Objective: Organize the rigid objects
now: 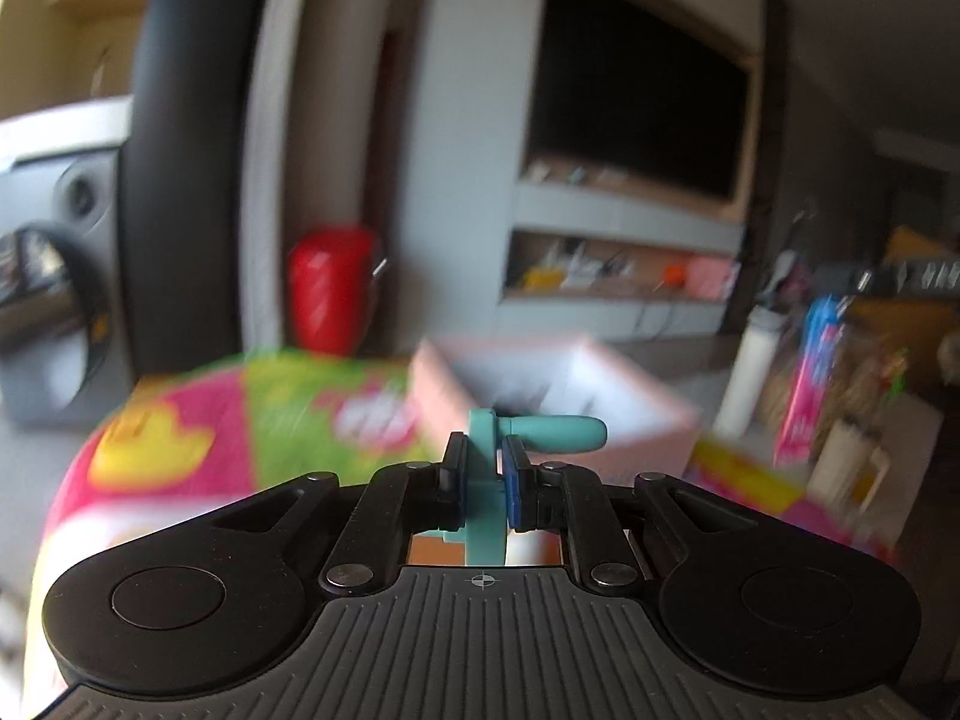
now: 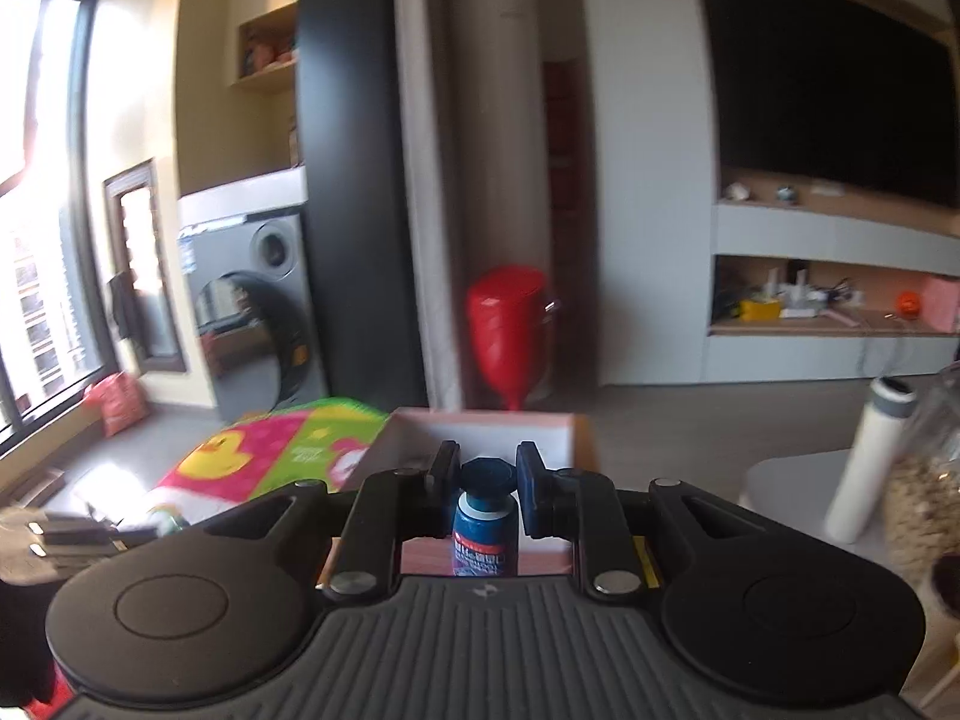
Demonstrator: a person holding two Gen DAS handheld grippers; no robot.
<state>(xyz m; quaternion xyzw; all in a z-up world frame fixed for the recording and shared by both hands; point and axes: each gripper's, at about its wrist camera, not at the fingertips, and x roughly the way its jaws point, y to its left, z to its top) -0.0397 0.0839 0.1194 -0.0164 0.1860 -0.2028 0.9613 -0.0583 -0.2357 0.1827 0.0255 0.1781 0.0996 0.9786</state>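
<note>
My left gripper is shut on a teal plastic tool whose rounded handle sticks out to the right. It is held in front of an open pink box with a white inside. My right gripper is shut on the dark cap of a small blue bottle with a red and white label. The bottle hangs upright just before the same pink box. The left wrist view is blurred by motion.
A bright play mat with a yellow duck lies left of the box. A white bottle and a jar of grain stand at right. A red bin, a washing machine and a TV shelf are behind.
</note>
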